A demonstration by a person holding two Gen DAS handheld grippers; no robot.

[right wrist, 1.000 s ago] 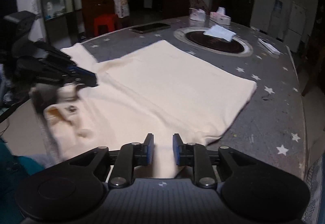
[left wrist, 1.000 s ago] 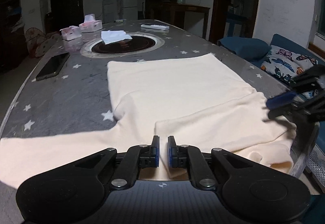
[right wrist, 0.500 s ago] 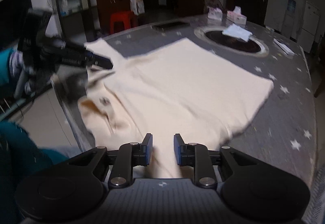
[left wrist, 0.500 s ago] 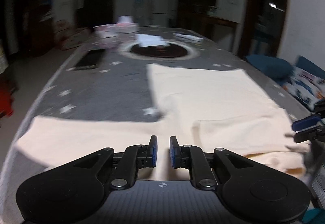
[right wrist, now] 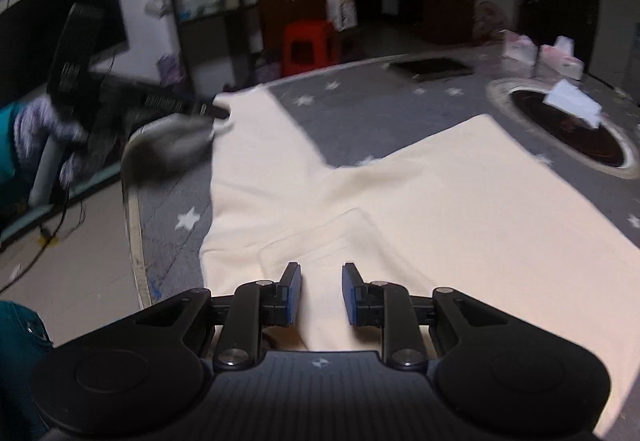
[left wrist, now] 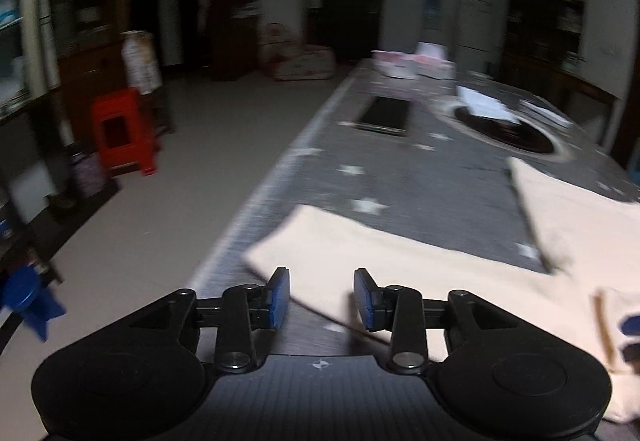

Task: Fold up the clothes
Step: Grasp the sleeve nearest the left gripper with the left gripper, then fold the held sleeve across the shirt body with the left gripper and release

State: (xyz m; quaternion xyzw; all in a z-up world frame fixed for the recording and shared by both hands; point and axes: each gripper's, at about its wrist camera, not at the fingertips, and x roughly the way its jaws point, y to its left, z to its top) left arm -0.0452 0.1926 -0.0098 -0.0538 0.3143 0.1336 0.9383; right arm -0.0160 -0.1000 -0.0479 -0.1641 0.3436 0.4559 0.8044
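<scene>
A cream long-sleeved top [right wrist: 460, 201] lies spread on the grey star-print tablecloth [right wrist: 360, 109]. One sleeve [left wrist: 400, 269] stretches toward the table's left edge. My left gripper [left wrist: 322, 297] hovers over that sleeve's end. Its jaws are opening, the cloth lies under the gap, and the pads do not press on it. In the right wrist view the left gripper [right wrist: 216, 112] is a dark blur, its tips at the sleeve end [right wrist: 244, 101], held by a gloved hand [right wrist: 44, 133]. My right gripper [right wrist: 322, 293] hangs over the top's near part with a narrow gap and nothing pinched.
A dark phone [left wrist: 386, 115], two tissue boxes [left wrist: 416, 67] and a round inset burner [left wrist: 508, 129] with white paper [left wrist: 484, 103] on it sit farther down the table. The table edge [left wrist: 256, 201] drops to bare floor, where a red stool [left wrist: 124, 129] stands.
The left gripper swung left from the top's body to the sleeve end, and its jaws widened. The right gripper slid left along the near edge; its gap looks the same.
</scene>
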